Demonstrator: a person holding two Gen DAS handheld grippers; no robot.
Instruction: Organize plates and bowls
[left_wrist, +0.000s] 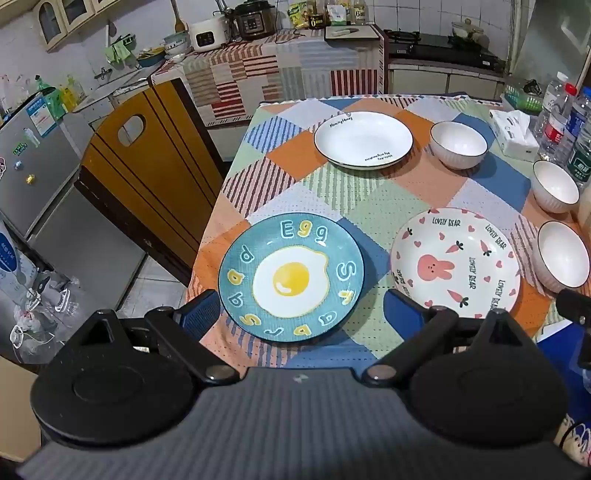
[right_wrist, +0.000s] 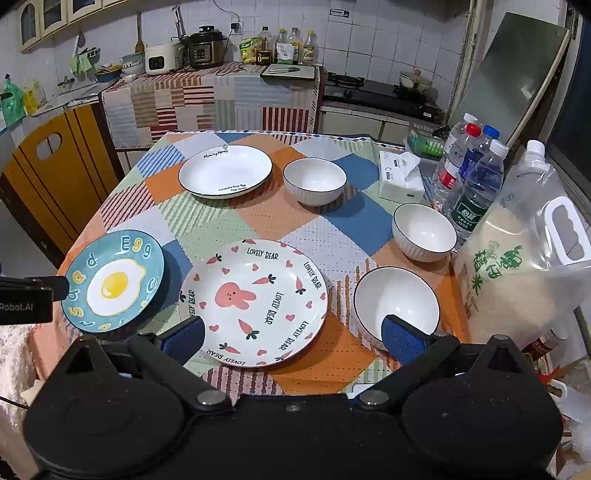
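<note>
A blue egg plate (left_wrist: 291, 277) (right_wrist: 112, 282), a pink rabbit plate (left_wrist: 456, 264) (right_wrist: 255, 301) and a plain white plate (left_wrist: 363, 139) (right_wrist: 225, 171) lie on the patchwork tablecloth. Three white bowls stand to the right: far (left_wrist: 458, 144) (right_wrist: 314, 180), middle (left_wrist: 555, 185) (right_wrist: 424, 232), near (left_wrist: 562, 255) (right_wrist: 396, 301). My left gripper (left_wrist: 299, 317) is open and empty, above the near edge of the egg plate. My right gripper (right_wrist: 293, 338) is open and empty, straddling the near edge of the rabbit plate.
A tissue box (right_wrist: 400, 177), several water bottles (right_wrist: 469, 177) and a big bag of rice (right_wrist: 524, 266) crowd the table's right side. A wooden chair (left_wrist: 147, 166) stands left of the table. A kitchen counter (right_wrist: 207, 96) lies beyond.
</note>
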